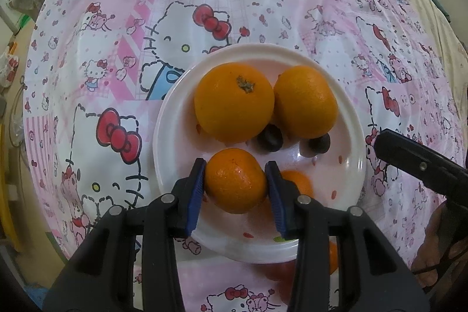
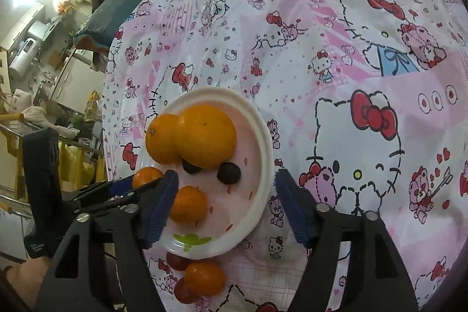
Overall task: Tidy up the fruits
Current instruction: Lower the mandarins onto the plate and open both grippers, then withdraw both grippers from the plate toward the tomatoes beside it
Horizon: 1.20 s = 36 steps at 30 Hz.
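Here the left gripper (image 1: 236,184) is clamping its blue pads on a small orange mandarin (image 1: 235,180), holding it over the white plastic plate (image 1: 172,142). Just beyond its jaws two larger oranges (image 1: 234,101) and two dark round fruits (image 1: 269,138) are lying on the plate. The right gripper (image 2: 226,206) is standing with jaws apart and empty, another small mandarin (image 2: 188,204) lying between them on the plate, touching neither pad. No readable writing is showing on the pink cartoon-cat tablecloth (image 2: 351,54).

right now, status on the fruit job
Left gripper shut on small orange above plate. Right gripper open, empty. Nothing blocking.
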Tool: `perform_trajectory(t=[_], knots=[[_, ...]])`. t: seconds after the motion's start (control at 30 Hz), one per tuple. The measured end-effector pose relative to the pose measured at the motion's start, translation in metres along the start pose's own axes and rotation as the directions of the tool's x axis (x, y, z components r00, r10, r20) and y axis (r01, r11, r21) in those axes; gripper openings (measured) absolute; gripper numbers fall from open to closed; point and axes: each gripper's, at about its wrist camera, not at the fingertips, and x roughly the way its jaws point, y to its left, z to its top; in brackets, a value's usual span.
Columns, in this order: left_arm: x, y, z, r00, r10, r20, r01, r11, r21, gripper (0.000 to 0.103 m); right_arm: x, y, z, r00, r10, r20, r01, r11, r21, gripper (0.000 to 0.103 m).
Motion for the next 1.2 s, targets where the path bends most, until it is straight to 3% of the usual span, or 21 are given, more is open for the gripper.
perform_trajectory(t=[0.07,0.33,0.37,0.4,0.47,0.87,1.07,1.2], knots=[[0.0,0.0,0.0,1.0,-0.006,-0.005,0.006,1.0,0.0,0.037,-0.003,0.001,0.001,1.0,-0.002,0.009,0.002,1.0,0.002,0.083],[0.003,-0.002,-0.001,0.999,-0.016,-0.048,0.016,1.0,0.012,0.038,-0.007,-0.001,0.004,1.0,-0.006,0.018,0.006,1.0,0.01,0.083],[0.002,-0.003,-0.001,0.999,-0.027,-0.045,0.027,1.0,0.01,0.051,-0.009,0.0,0.004,1.0,-0.006,0.021,0.006,1.0,0.008,0.083],[0.0,-0.003,-0.001,0.999,-0.029,-0.031,0.029,1.0,0.008,0.075,-0.01,0.001,0.005,1.0,-0.005,0.027,0.005,1.0,0.005,0.083],[-0.01,-0.006,-0.001,0.999,-0.015,0.03,0.015,1.0,0.011,0.091,-0.014,0.003,0.005,0.999,-0.003,0.036,0.003,1.0,0.0,0.083],[-0.048,-0.013,0.0,0.976,0.052,0.209,-0.063,0.997,0.044,0.091,-0.04,0.009,0.0,0.997,-0.01,0.08,0.011,1.0,-0.011,0.083],[-0.065,-0.006,-0.01,0.975,-0.004,0.223,0.006,1.0,-0.005,0.091,-0.059,0.017,-0.009,0.995,-0.016,0.103,0.019,0.999,-0.028,0.083],[-0.082,-0.004,-0.019,0.968,-0.009,0.252,0.011,1.0,-0.009,0.091,-0.072,0.023,-0.02,0.994,-0.01,0.113,0.014,0.999,-0.038,0.083]])
